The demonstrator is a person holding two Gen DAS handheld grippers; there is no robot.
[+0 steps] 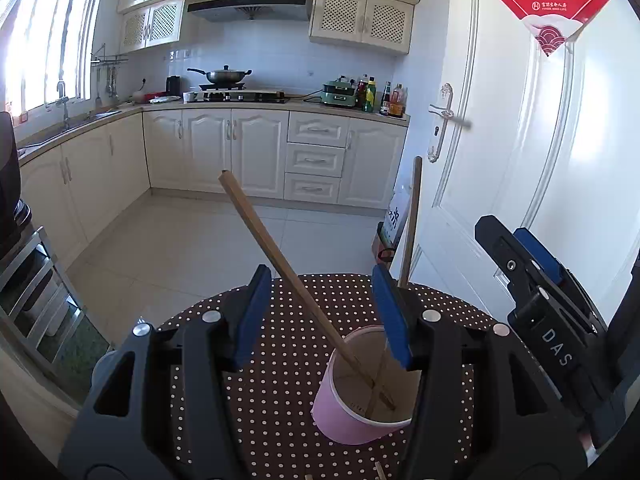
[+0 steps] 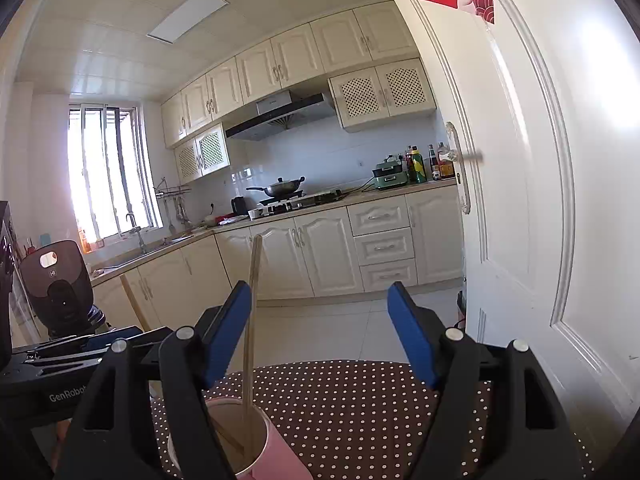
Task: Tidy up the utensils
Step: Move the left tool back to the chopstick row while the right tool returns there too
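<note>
**Paper cup tip-over risk during gripper withdrawal**

Pink paper cup (image 1: 362,392) stands upright on the dark brown, white-dotted tablecloth (image 1: 280,360) nearest my cameras, and it holds the task's utensils: two long, square-section wooden chopsticks. One chopstick (image 1: 288,268) leans far to the left in the left wrist view; the other chopstick (image 1: 411,220) rises almost vertically behind the blue pad of one finger. Their lower ends cross on the cup floor.

Left gripper (image 1: 326,316): jaws apart, nothing clamped, though the leaning stick passes through the gap between them. Right gripper (image 2: 320,332): jaws likewise apart and empty; in its view the near-vertical stick runs just beside the left-hand blue pad, and I cannot tell whether it touches.

Hazards, as I judge them:

1. Snagging. Either stick stands inside or beside a jaw gap. A sideways pull-back would lever the stick and tip the light cup.
2. Top-heavy load. The far-leaning stick overhangs the rim; a small knock could roll the cup off its base.
3. Edge proximity. The covered surface ends not far beyond the cup, with pale tiled floor (image 1: 192,240) below.
4. Collision between the two grippers, which sit near each other.

Farther off, the cream kitchen cabinets (image 1: 216,152) pose no hazard.
</note>
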